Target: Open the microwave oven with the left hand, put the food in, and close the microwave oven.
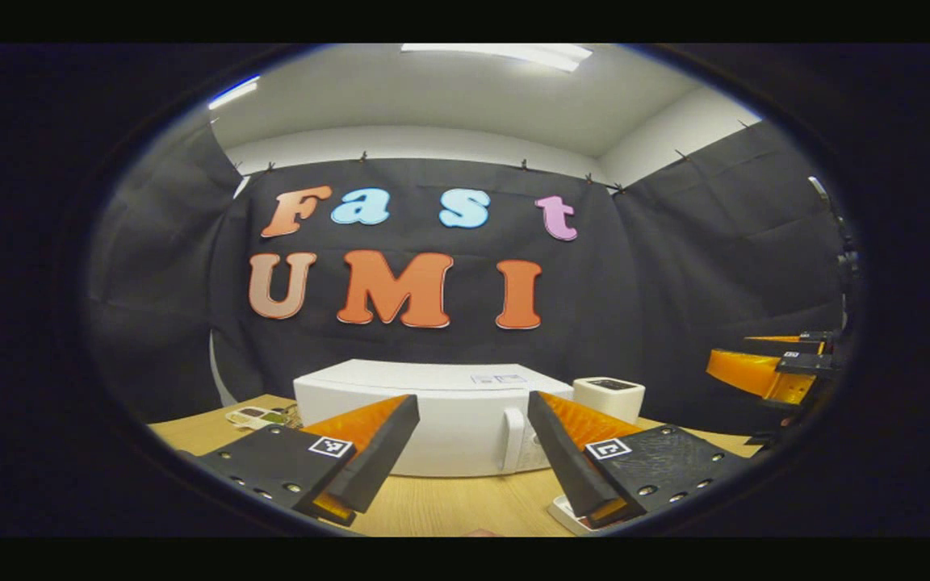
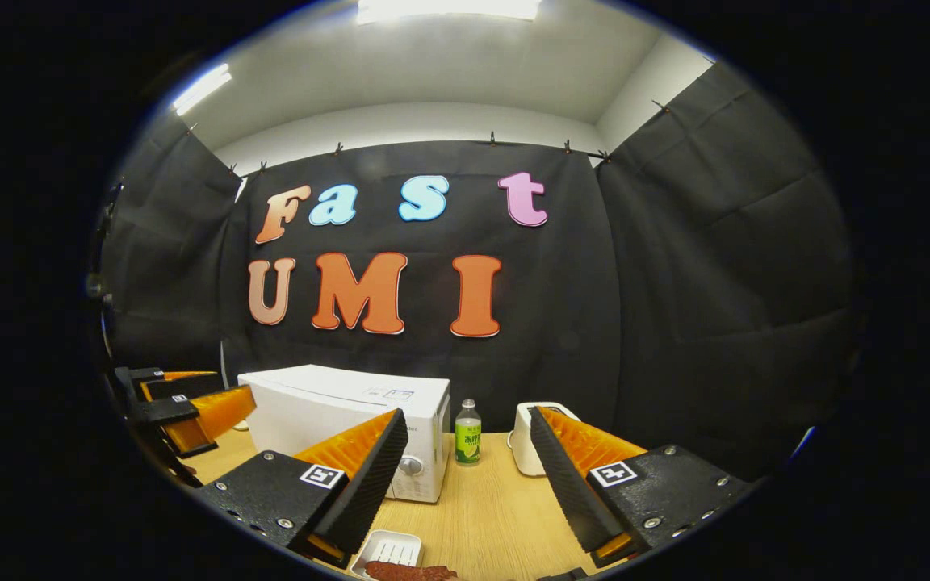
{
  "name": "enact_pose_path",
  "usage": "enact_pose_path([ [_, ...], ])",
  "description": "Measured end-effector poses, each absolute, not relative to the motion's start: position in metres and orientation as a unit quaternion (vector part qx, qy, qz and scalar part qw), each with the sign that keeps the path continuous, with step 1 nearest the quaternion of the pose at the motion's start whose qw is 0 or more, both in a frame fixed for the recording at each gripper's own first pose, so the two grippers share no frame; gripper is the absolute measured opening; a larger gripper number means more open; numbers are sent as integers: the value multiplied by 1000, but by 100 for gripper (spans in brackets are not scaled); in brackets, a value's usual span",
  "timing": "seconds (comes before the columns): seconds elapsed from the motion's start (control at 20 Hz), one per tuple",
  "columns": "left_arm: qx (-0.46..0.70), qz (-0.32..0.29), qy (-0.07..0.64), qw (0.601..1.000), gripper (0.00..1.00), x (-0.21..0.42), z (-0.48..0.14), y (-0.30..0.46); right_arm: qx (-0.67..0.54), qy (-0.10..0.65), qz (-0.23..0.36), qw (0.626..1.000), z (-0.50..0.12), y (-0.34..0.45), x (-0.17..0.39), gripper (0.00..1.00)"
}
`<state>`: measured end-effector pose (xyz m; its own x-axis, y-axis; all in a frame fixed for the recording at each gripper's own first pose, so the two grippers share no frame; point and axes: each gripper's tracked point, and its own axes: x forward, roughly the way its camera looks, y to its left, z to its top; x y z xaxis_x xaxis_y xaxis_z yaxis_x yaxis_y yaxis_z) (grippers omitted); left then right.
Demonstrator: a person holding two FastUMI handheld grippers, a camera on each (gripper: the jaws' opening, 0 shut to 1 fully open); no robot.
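Note:
A white microwave oven [image 1: 433, 420] [image 2: 352, 415] stands shut at the back of the wooden table [image 1: 449, 504], with its handle [image 1: 513, 440] on the right of the door. My left gripper [image 1: 473, 452] hangs open in front of it, nothing between its fingers. My right gripper [image 2: 465, 484] is open too, to the right of the microwave. Below it a white tray [image 2: 388, 553] with reddish food [image 2: 408, 572] lies on the table. The left gripper [image 2: 182, 407] shows at the left edge of the right gripper view, and the right gripper [image 1: 772, 367] at the right edge of the left gripper view.
A small green-labelled bottle [image 2: 467, 433] stands right of the microwave. A white boxy appliance [image 2: 525, 448] [image 1: 609, 397] sits further right. Some small packets [image 1: 259, 417] lie left of the microwave. Black cloth walls close the booth behind and at both sides.

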<state>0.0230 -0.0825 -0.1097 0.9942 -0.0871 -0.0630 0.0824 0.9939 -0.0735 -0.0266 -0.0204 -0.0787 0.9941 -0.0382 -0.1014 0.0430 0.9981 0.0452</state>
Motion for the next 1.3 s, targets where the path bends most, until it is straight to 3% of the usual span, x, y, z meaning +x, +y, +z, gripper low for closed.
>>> enact_pose_path([
  [0.5, -47, -72, 117, 989, 89, 84, -221, -138, 32, 90, -30, 995, -138, -34, -47, 95],
  [1.0, -53, -48, 168, 983, 90, 138, -291, -135, 29, 117, -47, 992, -174, -63, -63, 95],
  [1.3, -58, -42, 192, 979, 78, 150, -318, -140, 30, 127, -55, 990, -187, -75, -64, 95],
])
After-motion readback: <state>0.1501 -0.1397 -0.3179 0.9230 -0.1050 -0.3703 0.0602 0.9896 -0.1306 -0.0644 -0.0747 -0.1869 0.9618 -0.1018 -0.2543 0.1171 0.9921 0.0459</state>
